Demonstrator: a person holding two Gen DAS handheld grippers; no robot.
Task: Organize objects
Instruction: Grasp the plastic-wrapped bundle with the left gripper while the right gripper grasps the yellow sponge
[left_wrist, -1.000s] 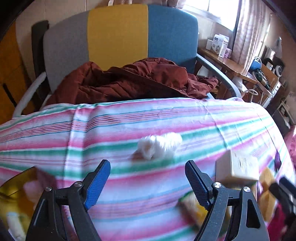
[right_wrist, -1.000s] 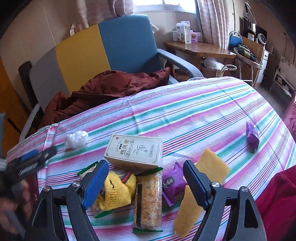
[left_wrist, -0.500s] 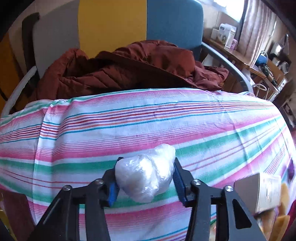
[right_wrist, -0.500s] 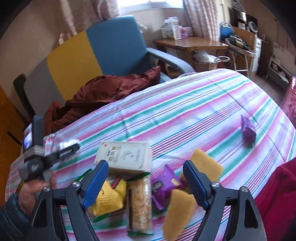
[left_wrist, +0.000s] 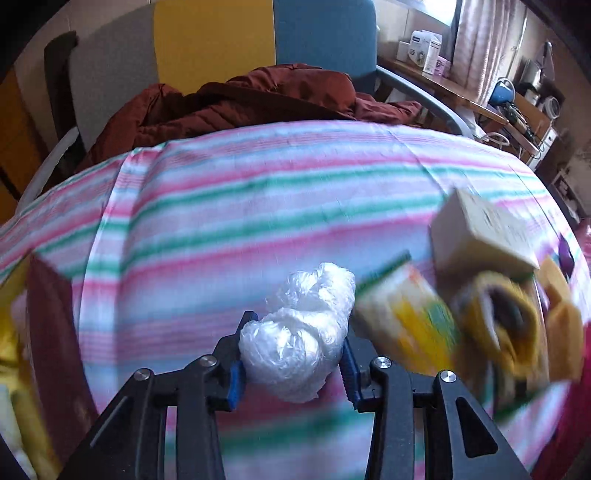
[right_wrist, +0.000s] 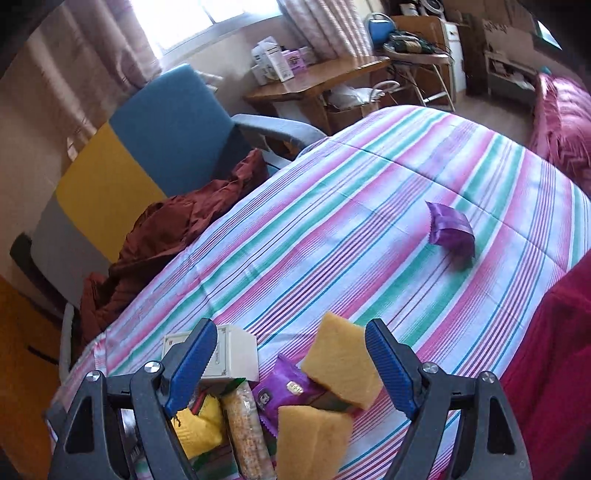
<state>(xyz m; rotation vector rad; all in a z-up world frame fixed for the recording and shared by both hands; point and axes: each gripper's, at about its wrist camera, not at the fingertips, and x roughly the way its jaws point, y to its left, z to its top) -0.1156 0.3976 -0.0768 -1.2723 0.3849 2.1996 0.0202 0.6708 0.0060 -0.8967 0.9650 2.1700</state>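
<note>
Both jaws of the left gripper (left_wrist: 293, 363) have just been closing and are now pinching the crumpled plastic bag (left_wrist: 301, 334) above the striped bench (left_wrist: 229, 206), while the right gripper (right_wrist: 291, 360) is hanging open over the snack pile (right_wrist: 258, 406); squashy film may be slipping free

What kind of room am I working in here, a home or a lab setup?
Most likely a lived-in home room, perhaps a bedroom or living room. A striped cloth covers the work surface, a brown jacket is thrown over a yellow-and-blue armchair, and a cluttered wooden desk stands by a curtained window.
</note>
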